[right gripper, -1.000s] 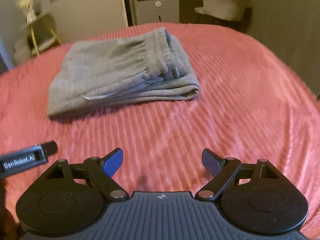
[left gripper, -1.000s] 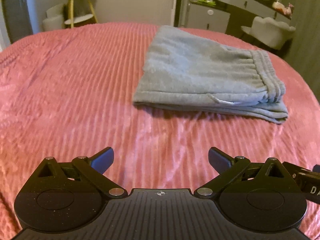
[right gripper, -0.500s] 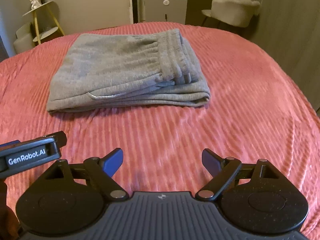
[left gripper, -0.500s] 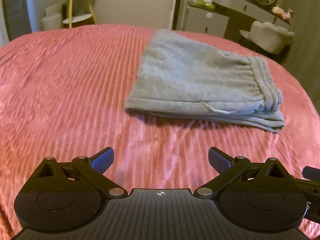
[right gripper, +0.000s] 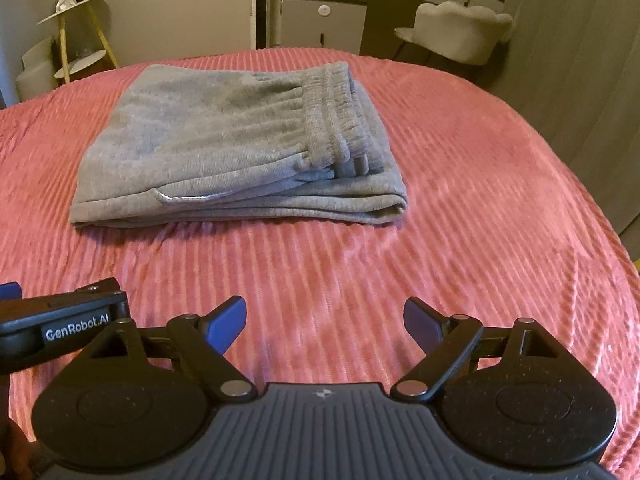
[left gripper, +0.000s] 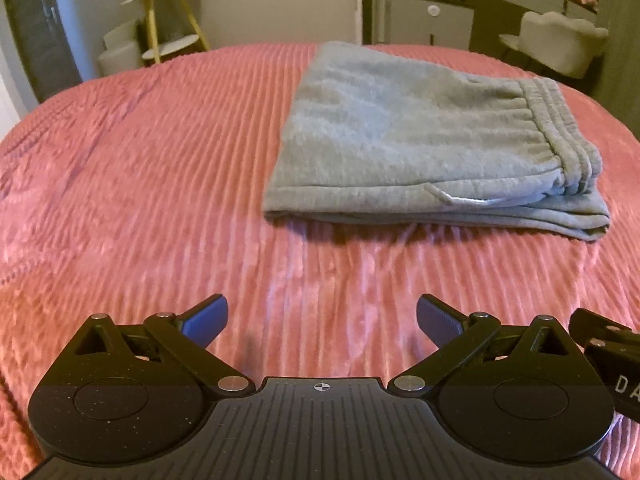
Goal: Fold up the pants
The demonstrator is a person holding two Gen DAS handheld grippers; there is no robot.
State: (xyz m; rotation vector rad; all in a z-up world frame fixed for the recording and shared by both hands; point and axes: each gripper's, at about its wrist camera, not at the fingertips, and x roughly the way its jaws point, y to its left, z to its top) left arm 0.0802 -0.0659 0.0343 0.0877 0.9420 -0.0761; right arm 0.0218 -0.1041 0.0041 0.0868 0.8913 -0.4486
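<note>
i hold the left claw (left gripper: 318,320) and right claw (right gripper: 325,322) released, apart from the folded pants (right gripper: 240,152) on the bed (right gripper: 480,200), since folding looks done.

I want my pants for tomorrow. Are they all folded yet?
Looks done: the gray pants lie in a neat folded stack on the pink bedspread. Nothing is in hand: the left gripper and right gripper are open, apart from the pants. No fold looks left.
</note>
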